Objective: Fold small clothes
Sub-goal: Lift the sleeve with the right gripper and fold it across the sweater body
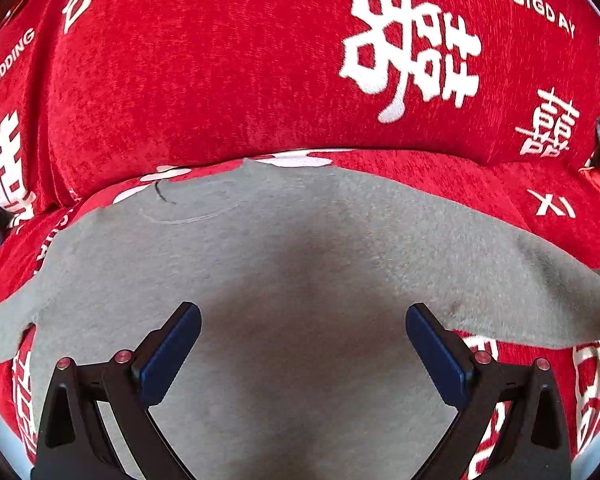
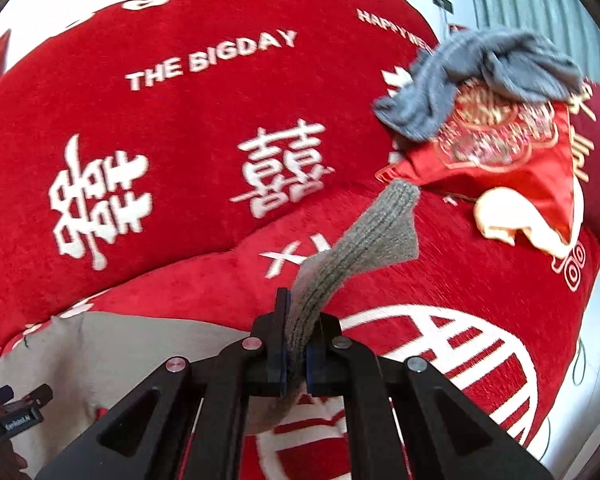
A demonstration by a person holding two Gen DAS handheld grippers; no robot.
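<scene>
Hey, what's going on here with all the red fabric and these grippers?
A person is folding small clothes on a red printed cover using two handheld grippers. The right gripper is shut on a grey knitted cuff, lifting it. The left gripper is open above the grey garment, holding nothing. A blue-grey cloth lies crumpled on a red embroidered cushion.

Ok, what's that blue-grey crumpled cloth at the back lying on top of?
The blue-grey cloth rests on a shiny red embroidered cushion, one end draping onto the red printed sofa cover. The part of the cushion's gold pattern beneath the cloth is covered, so anything else under it can't be seen.
</scene>
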